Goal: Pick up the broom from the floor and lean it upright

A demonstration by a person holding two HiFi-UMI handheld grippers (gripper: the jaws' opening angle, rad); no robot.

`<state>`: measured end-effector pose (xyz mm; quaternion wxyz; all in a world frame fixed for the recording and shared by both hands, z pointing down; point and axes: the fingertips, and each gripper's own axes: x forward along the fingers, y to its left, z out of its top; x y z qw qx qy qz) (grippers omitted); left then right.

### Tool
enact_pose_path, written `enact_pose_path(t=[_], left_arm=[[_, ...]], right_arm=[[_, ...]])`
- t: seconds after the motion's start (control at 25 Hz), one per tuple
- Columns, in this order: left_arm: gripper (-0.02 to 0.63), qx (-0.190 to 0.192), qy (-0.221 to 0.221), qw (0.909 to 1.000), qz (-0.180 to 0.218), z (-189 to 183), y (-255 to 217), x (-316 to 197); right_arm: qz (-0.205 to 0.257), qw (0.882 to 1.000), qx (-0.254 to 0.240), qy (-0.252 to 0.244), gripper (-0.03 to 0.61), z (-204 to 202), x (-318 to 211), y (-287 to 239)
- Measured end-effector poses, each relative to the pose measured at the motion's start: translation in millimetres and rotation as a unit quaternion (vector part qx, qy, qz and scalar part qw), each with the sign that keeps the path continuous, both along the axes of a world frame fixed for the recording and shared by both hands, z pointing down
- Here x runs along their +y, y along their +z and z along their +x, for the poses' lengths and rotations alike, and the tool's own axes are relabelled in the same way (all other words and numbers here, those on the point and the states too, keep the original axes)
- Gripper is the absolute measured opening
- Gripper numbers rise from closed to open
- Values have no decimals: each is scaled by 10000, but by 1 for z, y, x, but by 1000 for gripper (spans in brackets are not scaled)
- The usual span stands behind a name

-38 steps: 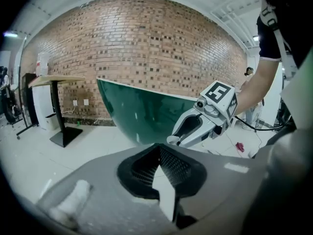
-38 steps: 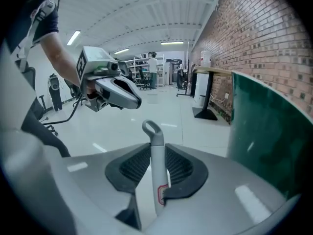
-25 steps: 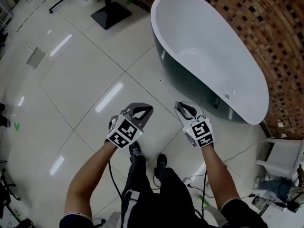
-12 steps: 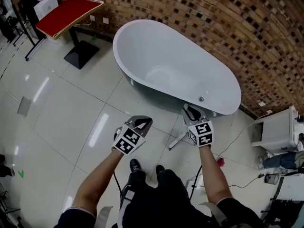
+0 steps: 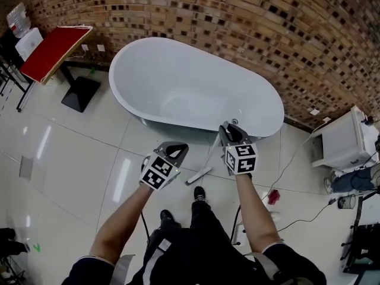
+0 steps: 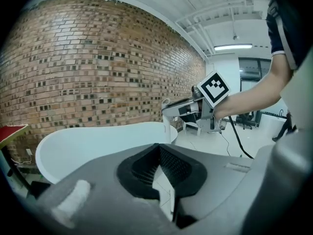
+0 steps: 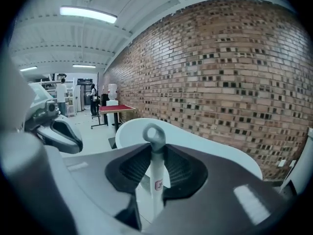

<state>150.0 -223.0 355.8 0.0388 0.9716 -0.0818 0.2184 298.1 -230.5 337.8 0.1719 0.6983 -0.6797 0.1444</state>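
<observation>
Here the broom (image 7: 156, 153) stands clamped in the right hand-held gripper (image 5: 228, 130); left hand-held gripper (image 5: 176, 149) closed, empty.

No legible words, brands or numbers anywhere in the views. Only a small red-edged sticker (image 7: 159, 184) on the white shaft of the broom (image 7: 154, 155), with print too small to read in the right gripper view. Black-and-white square code patterns, with no letters or digits among them, on the left tool (image 5: 176, 151) and the right tool (image 5: 230, 133) in the head view.
</observation>
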Motion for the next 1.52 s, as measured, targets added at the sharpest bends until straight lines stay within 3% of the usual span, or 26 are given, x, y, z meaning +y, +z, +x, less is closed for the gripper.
enact_pose_path(t=[0.32,0.68,1.08,1.52], left_arm=[[0,-203,-607,9979,-50,49,5,-33],[0,-135,-1187,9926,-216,98,7,-63],[0,-179,-1656,9857,-250,101,9,-93],[0,-215,-1764,9836,-313,101,2,-102]], right_arm=[[14,9991,-330,-248,92,55,-63,10],[32,9951,-599,-784,94,71,-114,23],[85,9916,-661,-1104,95,75,-147,33],[-52,9905,-639,-1217,100,79,-173,40]])
